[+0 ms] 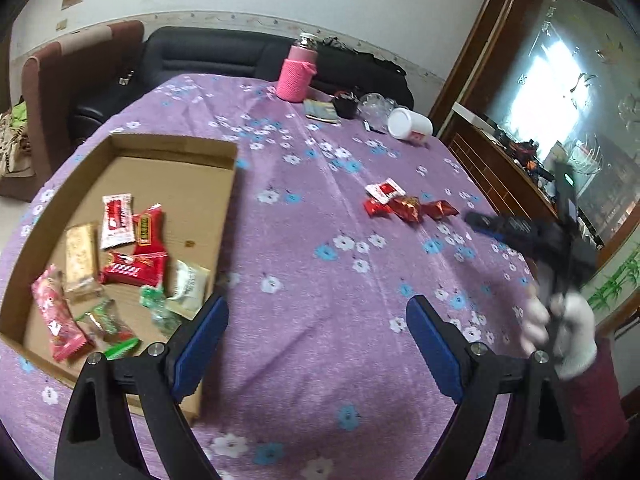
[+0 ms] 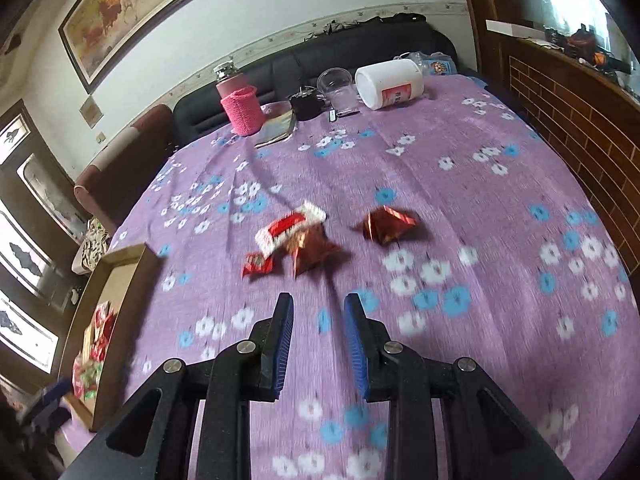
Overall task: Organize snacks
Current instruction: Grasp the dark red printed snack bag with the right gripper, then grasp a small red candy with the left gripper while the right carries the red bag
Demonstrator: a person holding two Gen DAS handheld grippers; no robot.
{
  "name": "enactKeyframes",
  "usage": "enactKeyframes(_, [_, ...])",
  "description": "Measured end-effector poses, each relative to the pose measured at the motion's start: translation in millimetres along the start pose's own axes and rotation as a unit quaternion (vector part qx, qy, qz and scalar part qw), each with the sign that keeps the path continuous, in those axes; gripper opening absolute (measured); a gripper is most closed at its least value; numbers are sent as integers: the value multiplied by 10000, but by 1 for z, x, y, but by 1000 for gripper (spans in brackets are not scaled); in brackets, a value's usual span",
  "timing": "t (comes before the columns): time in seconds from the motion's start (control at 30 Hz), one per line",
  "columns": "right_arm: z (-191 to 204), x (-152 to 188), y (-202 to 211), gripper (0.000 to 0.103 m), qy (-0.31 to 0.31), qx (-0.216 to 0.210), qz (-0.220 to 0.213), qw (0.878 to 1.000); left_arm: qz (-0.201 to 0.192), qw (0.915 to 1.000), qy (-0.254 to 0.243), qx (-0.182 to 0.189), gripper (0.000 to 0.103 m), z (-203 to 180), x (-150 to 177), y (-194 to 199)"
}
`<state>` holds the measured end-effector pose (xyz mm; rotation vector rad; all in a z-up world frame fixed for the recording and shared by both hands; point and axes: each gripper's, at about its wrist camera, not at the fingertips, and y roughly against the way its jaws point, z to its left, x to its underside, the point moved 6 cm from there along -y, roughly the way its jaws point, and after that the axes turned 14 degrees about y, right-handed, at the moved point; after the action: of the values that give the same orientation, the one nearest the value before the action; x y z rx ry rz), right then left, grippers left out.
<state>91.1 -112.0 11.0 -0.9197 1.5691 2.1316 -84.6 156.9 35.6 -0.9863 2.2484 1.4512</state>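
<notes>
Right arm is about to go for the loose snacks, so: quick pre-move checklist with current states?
1. Right gripper open and holding nothing: ok.
2. Left gripper open and holding nothing: ok.
3. Loose snacks ahead of the right gripper, nothing in between: ok.
4. Cardboard box has bare floor left for more packets: ok.
5. Single-packet pick: not ok. The white-and-red packet overlaps its neighbours; only the dark red wrapper lies apart.
6. Exact packet edges: cannot tell, the right wrist view is motion-blurred.
</notes>
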Motion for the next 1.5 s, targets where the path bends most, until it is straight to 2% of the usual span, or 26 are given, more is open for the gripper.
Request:
enactKeyframes(0.07, [3,-15,-21,28,11,1,83,10000,13,10000,-20,-8,90,-3,1,0])
enactKeyframes(0.17, [9,-36,-62,27,274,269,215,9990,-13,10000,-18,-52,90,-3,0,2])
enactKeyframes(0.3, [7,-41,-110,27,134,242,601,9978,-16,9999,90,-107,90,4,-4,5])
enactKeyframes(0.37, [8,-36,-120,30,-14,-42,743,9972,2,9998,131,-144,90,9,-5,5])
enactKeyframes(0.43, [20,-25,-118,27,-153,-856,904,9921,-20,9997,153,-178,90,13,-7,5])
enactKeyframes(0.47, [25,-21,-115,27,-113,-1090,969,9892,-34,9997,186,-181,90,16,-8,4])
enactKeyframes(0.63, [41,-10,-84,29,235,-1201,773,9895,-30,9996,237,-127,90,16,-14,-3])
enactKeyframes(0.7, [46,-8,-80,47,234,-1199,707,9900,-29,9998,157,-136,90,12,-15,-5])
enactKeyframes(0.73, [49,-6,-80,60,283,-1129,661,9910,-42,9998,114,-148,90,10,-15,-5])
enactKeyframes(0.77, [54,-4,-81,64,411,-1019,616,9920,-54,9998,76,-166,90,8,-16,-5])
enactKeyframes(0.9, [61,5,-96,64,715,-620,732,9928,-125,9997,-37,-219,90,0,-24,-11])
enactKeyframes(0.93, [62,7,-99,60,803,-485,719,9930,-142,9997,-48,-208,90,-2,-27,-12])
enactKeyframes(0.97, [62,8,-98,46,899,-314,664,9932,-143,9997,-44,-182,90,-4,-30,-15])
enactKeyframes(1.0, [62,10,-97,40,968,-186,644,9930,-125,9998,-25,-150,90,-6,-32,-19])
enactKeyframes(1.07, [59,14,-90,36,876,-270,540,9943,-53,10000,7,-48,90,-11,-37,-29])
enactKeyframes(1.27, [23,26,-64,36,250,-137,123,9995,250,9995,-138,151,89,-41,-46,-72])
enactKeyframes(1.37, [2,24,-57,36,-253,-395,-85,9989,444,9988,-195,88,89,-56,-48,-108])
enactKeyframes(1.5, [-6,21,-55,36,-487,-575,-178,9970,623,9974,-342,-85,83,-70,-51,-156])
